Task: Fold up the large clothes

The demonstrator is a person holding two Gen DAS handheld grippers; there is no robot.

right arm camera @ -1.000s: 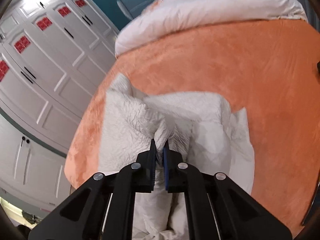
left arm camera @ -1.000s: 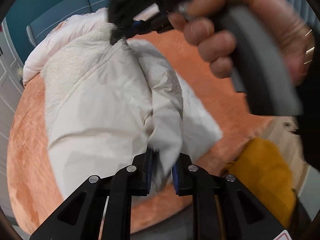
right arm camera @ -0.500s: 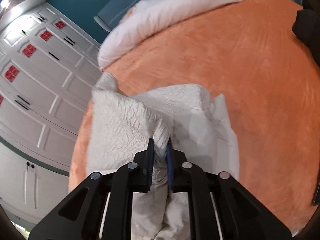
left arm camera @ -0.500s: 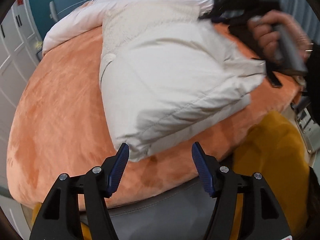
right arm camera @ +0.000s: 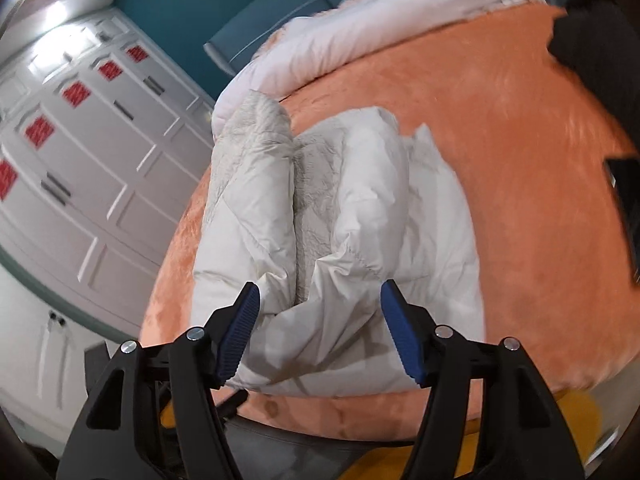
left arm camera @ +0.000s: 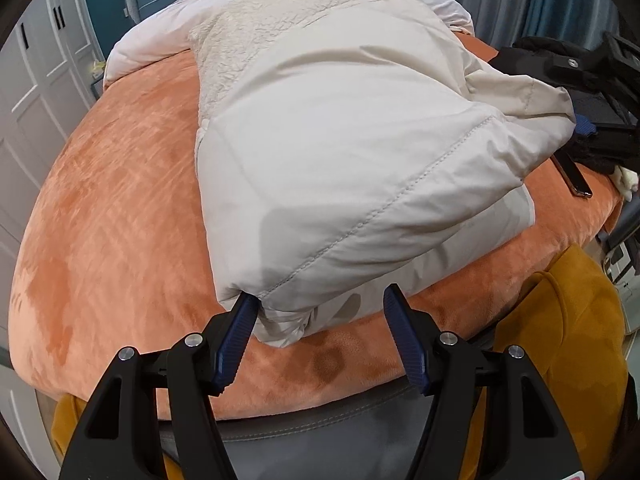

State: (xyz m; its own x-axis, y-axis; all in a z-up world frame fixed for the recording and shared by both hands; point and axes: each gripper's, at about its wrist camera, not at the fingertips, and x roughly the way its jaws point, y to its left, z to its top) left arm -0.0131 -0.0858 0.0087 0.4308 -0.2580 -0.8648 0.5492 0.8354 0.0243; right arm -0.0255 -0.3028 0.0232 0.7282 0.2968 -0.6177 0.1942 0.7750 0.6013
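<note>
A white padded jacket with a fleecy lining lies folded on the orange bedspread. In the left wrist view my left gripper stands open at the bed's near edge. The jacket's near corner rests beside its left pad without being pinched. At the jacket's right edge a blue pad of the right gripper shows. In the right wrist view the right gripper's jaws are opening. A bunched fold of the jacket lies between its fingers, and the pads stand apart from it.
A pale pink duvet is heaped at the head of the bed. White wardrobe doors stand along one side. A phone and black clothing lie on the bedspread. Yellow fabric sits below the bed's near edge.
Both grippers were shut on the jacket and have let go, the left first, the right just now. The jacket has dropped flat onto the bed. Both hands have drawn back toward the near edge.
</note>
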